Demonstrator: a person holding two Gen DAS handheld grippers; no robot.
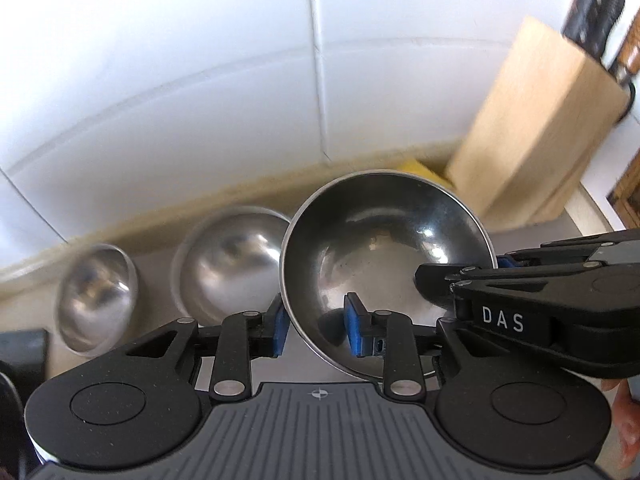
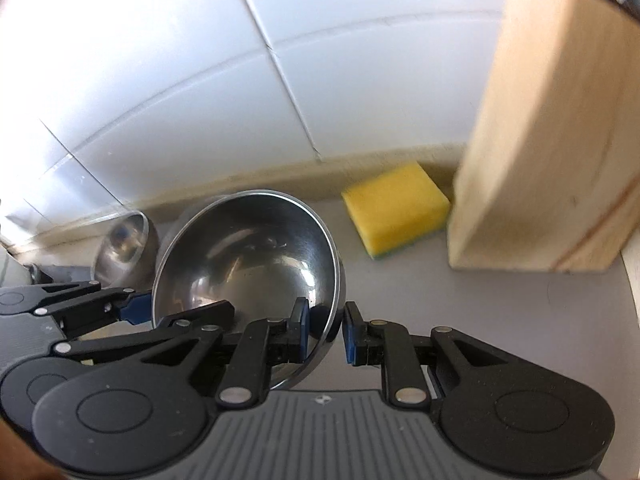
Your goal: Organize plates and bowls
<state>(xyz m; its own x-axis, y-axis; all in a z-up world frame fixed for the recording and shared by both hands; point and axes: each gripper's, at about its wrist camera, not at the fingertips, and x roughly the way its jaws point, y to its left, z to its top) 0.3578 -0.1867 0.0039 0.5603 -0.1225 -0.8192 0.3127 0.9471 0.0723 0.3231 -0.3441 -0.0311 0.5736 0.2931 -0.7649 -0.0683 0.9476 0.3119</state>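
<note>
Both hand-held grippers pinch opposite rim edges of the large shiny steel bowl (image 1: 384, 256): the left hand-held gripper (image 1: 316, 326) and the right hand-held gripper (image 2: 323, 332) are each clamped on its wall. The bowl appears lifted, tilted, left of the pale wooden knife block (image 1: 532, 128), beside two smaller steel bowls (image 1: 230, 264). Likely next: nesting it with them, which calls for levelling it.

A yellow sponge (image 2: 396, 209) lies just beside a wooden knife block (image 2: 560, 128).

Black left gripper (image 1: 316, 330) and right gripper (image 2: 324, 332), blue-padded jaws, "DAS" lettering
</note>
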